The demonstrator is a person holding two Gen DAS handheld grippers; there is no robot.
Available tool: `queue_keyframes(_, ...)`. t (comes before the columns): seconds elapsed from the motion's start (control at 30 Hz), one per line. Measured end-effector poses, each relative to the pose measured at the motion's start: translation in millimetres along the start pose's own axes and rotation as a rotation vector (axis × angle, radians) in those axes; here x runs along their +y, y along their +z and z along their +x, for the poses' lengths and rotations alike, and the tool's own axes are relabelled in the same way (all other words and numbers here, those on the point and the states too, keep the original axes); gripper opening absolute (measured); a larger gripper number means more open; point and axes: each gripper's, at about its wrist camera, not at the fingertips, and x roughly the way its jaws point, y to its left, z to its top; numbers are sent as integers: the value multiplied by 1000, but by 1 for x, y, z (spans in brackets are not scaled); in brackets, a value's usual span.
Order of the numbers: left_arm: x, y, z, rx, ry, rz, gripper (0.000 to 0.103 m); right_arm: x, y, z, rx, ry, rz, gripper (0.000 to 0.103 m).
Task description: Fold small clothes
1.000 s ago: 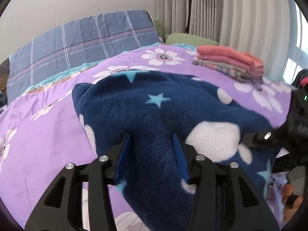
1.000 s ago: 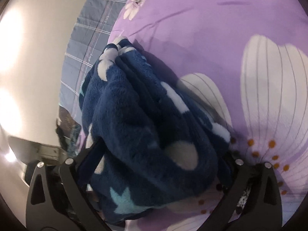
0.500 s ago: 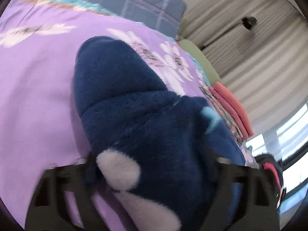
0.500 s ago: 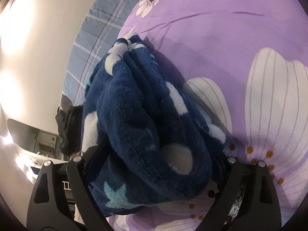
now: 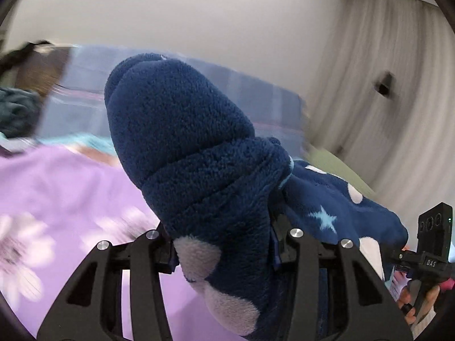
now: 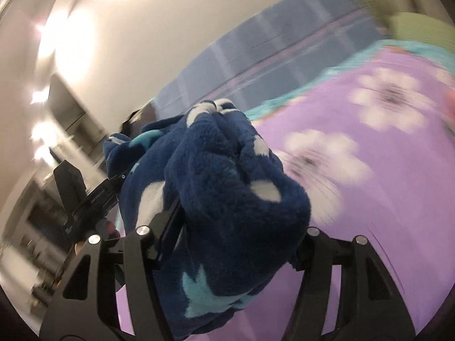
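A navy fleece garment (image 5: 199,164) with white dots and light blue stars is lifted off the purple flowered bedspread (image 5: 65,199). My left gripper (image 5: 223,251) is shut on a bunched fold of it, which bulges up between the jaws. My right gripper (image 6: 239,236) is shut on another thick bunch of the same garment (image 6: 227,187). The fleece hides both pairs of fingertips. The right gripper's body (image 5: 432,244) shows at the right edge of the left wrist view, and the left gripper's body (image 6: 76,196) shows at the left of the right wrist view.
A blue plaid cover (image 6: 270,48) lies along the head of the bed, with a green pillow (image 6: 421,25) at its right end. Pale curtains (image 5: 392,85) hang at the right. A dark cabinet (image 6: 65,105) stands by the wall on the left.
Both grippers have risen and tilted upward with the garment, lifting it off the bedspread. The views now show wall and headboard instead of the bed surface. The folded pile has left view.
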Motion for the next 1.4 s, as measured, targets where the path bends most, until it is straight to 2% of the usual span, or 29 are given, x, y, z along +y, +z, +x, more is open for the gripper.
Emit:
queue_keyframes(0.1, 32, 29, 21, -14, 133, -3, 47, 14, 45, 71, 35, 44, -53, 61)
queue_keyframes(0.2, 62, 42, 38, -33, 193, -32, 47, 20, 77, 132, 34, 77, -60, 61)
queue_keyframes(0.3, 102, 41, 62, -48, 241, -84, 49, 14, 89, 189, 24, 74, -45, 62)
queue_keyframes(0.33, 118, 31, 78, -27, 272, -108, 50, 9, 88, 208, 34, 46, -50, 65)
queue_keyframes(0.37, 128, 22, 90, 3, 299, -124, 56, 1, 80, 235, 66, -31, -55, 71)
queue_keyframes(0.4, 142, 6, 104, 62, 336, -142, 61, -8, 74, 252, 103, -110, -53, 76)
queue_keyframes(0.43, 153, -8, 116, 126, 356, -151, 61, -21, 67, 273, 152, -202, -44, 81)
queue_keyframes(0.47, 163, -28, 131, 202, 391, -149, 61, -32, 52, 289, 211, -270, -35, 81)
queue_keyframes(0.5, 171, -38, 139, 231, 425, -134, 61, -46, 31, 304, 285, -317, -30, 81)
queue_keyframes(0.53, 173, -57, 145, 252, 476, -80, 61, -54, 16, 307, 296, -309, -25, 83)
queue_keyframes(0.6, 174, -62, 137, 225, 464, -63, 63, -51, 8, 293, 238, -282, -30, 83)
queue_keyframes(0.63, 176, -59, 127, 203, 442, -83, 64, -47, 8, 285, 228, -288, -31, 83)
queue_keyframes(0.73, 174, -57, 105, 210, 407, -109, 74, -28, 10, 253, 167, -329, -71, 83)
queue_keyframes(0.8, 156, -65, 81, 174, 380, -56, 86, -5, 5, 217, 103, -331, -149, 83)
queue_keyframes(0.87, 125, -79, 43, 96, 370, 45, 94, 13, -7, 179, 58, -328, -220, 86)
queue_keyframes(0.93, 95, -90, 8, 53, 357, 119, 100, 35, -24, 143, 22, -369, -292, 89)
queue_keyframes(1.0, 73, -102, -22, 37, 334, 171, 102, 59, -47, 105, -10, -412, -364, 90)
queue_keyframes(1.1, 34, -120, -77, -12, 334, 217, 102, 87, -82, 49, -80, -441, -455, 99)
queue_keyframes(1.23, -10, -137, -146, -66, 288, 196, 102, 106, -125, -26, -157, -469, -482, 101)
queue_keyframes(1.4, -47, -158, -196, -86, 300, 188, 102, 120, -165, -75, -161, -517, -515, 101)
